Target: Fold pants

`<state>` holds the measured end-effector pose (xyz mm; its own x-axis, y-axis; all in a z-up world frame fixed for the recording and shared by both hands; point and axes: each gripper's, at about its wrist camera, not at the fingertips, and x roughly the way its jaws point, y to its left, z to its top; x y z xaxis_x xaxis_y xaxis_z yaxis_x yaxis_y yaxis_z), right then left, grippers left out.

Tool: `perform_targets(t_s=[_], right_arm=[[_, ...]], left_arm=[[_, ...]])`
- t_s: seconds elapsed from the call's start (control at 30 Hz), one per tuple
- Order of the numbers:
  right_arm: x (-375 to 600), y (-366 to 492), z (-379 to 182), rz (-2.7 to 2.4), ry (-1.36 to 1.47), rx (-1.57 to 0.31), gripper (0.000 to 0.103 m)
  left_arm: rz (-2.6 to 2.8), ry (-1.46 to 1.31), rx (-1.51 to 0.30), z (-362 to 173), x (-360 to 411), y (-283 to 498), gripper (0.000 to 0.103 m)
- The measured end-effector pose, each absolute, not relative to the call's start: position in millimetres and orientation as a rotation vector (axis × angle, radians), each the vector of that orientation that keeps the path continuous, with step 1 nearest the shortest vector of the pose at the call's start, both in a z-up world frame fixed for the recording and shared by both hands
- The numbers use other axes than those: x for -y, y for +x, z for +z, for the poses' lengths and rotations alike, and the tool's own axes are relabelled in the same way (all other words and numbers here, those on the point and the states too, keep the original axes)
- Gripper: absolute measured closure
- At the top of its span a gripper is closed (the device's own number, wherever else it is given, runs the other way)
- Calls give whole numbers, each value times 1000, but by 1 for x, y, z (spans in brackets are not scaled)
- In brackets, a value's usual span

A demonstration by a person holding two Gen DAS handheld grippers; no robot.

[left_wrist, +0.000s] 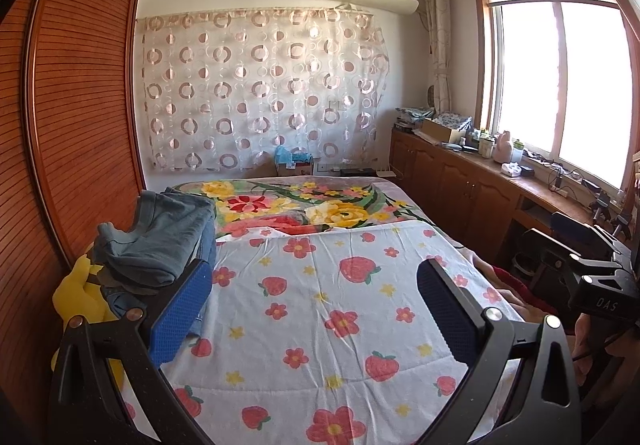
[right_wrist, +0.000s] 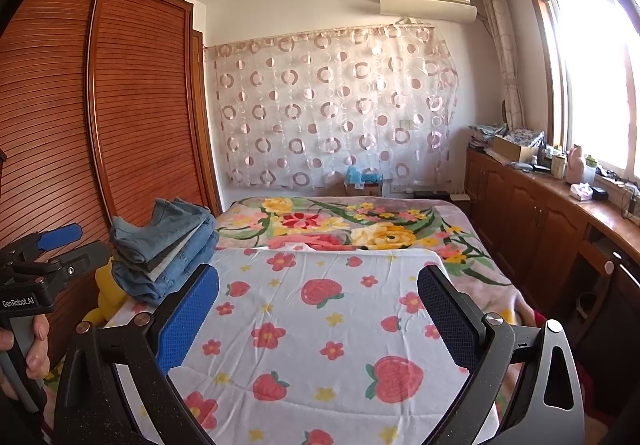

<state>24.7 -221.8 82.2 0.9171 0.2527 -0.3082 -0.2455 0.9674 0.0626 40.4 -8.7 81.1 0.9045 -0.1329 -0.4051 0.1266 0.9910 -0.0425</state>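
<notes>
A stack of folded denim pants [left_wrist: 160,245] lies at the left edge of the bed; it also shows in the right wrist view [right_wrist: 164,251]. My left gripper [left_wrist: 316,281] is open and empty, held above the strawberry-print sheet [left_wrist: 320,325], to the right of the stack. My right gripper [right_wrist: 318,285] is open and empty above the same sheet [right_wrist: 320,325]. The left gripper also shows at the left edge of the right wrist view [right_wrist: 60,245], beside the stack. The right gripper's body [left_wrist: 600,285] shows at the right edge of the left wrist view.
A yellow plush toy [left_wrist: 80,297] lies under the stack at the bed's left edge. A wooden slatted wardrobe [left_wrist: 80,105] stands along the left. A floral blanket [left_wrist: 300,209] covers the far half of the bed. Low wooden cabinets [left_wrist: 480,197] with clutter run under the window on the right.
</notes>
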Motion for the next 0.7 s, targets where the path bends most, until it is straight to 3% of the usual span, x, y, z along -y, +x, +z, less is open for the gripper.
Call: perform_targets(t_s=[0.7], right_arm=[[223, 24, 82, 262, 16, -325, 3]], left_arm=[[-127, -16, -421, 78, 2, 41, 1]])
